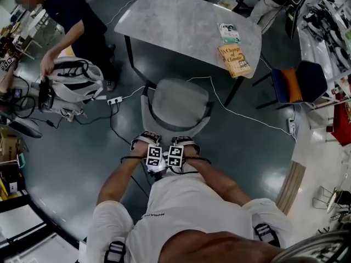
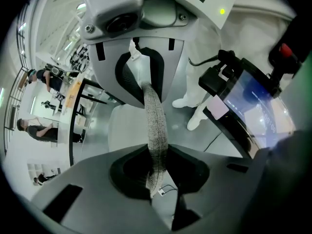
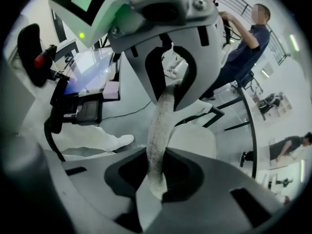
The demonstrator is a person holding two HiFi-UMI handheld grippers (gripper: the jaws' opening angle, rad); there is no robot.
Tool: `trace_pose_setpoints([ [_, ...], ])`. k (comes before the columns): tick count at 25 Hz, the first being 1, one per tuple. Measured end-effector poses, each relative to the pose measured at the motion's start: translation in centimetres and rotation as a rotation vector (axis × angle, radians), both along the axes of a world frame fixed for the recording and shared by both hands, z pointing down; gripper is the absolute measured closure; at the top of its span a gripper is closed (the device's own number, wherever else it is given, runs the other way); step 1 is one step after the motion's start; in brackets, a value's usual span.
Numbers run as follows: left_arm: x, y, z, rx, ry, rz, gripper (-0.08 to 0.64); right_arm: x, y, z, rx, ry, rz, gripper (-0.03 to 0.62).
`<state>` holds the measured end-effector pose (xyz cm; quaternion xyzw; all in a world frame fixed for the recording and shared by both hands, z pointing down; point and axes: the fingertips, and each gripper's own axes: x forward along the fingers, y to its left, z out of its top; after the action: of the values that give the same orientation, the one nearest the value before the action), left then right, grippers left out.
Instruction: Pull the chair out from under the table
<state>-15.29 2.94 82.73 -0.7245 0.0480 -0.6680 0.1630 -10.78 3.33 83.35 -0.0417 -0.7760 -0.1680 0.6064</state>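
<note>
Head view: my left gripper (image 1: 146,140) and right gripper (image 1: 184,141) sit side by side on the top edge of the chair (image 1: 180,104), whose seat stands just clear of the table (image 1: 181,21). A white cable (image 1: 241,114) trails over the floor beside the chair, and a power strip (image 1: 114,100) lies to its left. Two books (image 1: 235,60) lie on the table. A person (image 1: 77,21) bends over a backpack (image 1: 77,81) at the left.

Left gripper view: my fingers pinch narrowly on the grey fabric backrest (image 2: 157,130).

Right gripper view: these fingers clamp that edge equally narrowly.
</note>
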Motion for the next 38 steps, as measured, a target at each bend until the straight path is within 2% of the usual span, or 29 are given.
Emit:
trace_pose_setpoints([
  [9, -0.1, 0.2, -0.9, -0.029, -0.033, -0.047, 0.477, 0.3, 0.1, -0.9, 0.004, 0.044, -0.059, 0.482],
  [13, 0.0, 0.6, -2.4, -0.052, -0.026, -0.069, 0.477, 0.4, 0.3, -3.0, -0.029, 0.013, -0.065, 0.483],
  [18, 0.6, 0.2, -5.6, -0.056, 0.049, -0.157, 0.479, 1.3, 0.1, -5.0, -0.058, -0.015, -0.072, 0.529],
  [20, 0.6, -0.2, -6.7, -0.033, 0.07, -0.187, 0.513, 1.5, -0.2, -5.9, -0.066, -0.034, -0.058, 0.535],
  [25, 0.6, -1.3, -8.5, 0.021, 0.099, -0.266, 0.55, 1.7, -1.6, -8.6, -0.084, -0.117, 0.045, 0.577],
  [27, 1.1, -2.0, -9.8, 0.047, 0.137, -0.312, 0.557, 1.9, -2.5, -9.8, -0.088, -0.154, 0.086, 0.58],
  [32, 2.4, -4.6, -14.5, 0.136, 0.287, -0.464, 0.558, 0.5, -6.1, -14.0, -0.06, -0.29, 0.215, 0.58],
  [38, 3.2, -7.9, -19.5, 0.168, 0.492, -0.692, 0.558, 0.6, -9.7, -21.8, -0.111, -0.551, 0.443, 0.58],
])
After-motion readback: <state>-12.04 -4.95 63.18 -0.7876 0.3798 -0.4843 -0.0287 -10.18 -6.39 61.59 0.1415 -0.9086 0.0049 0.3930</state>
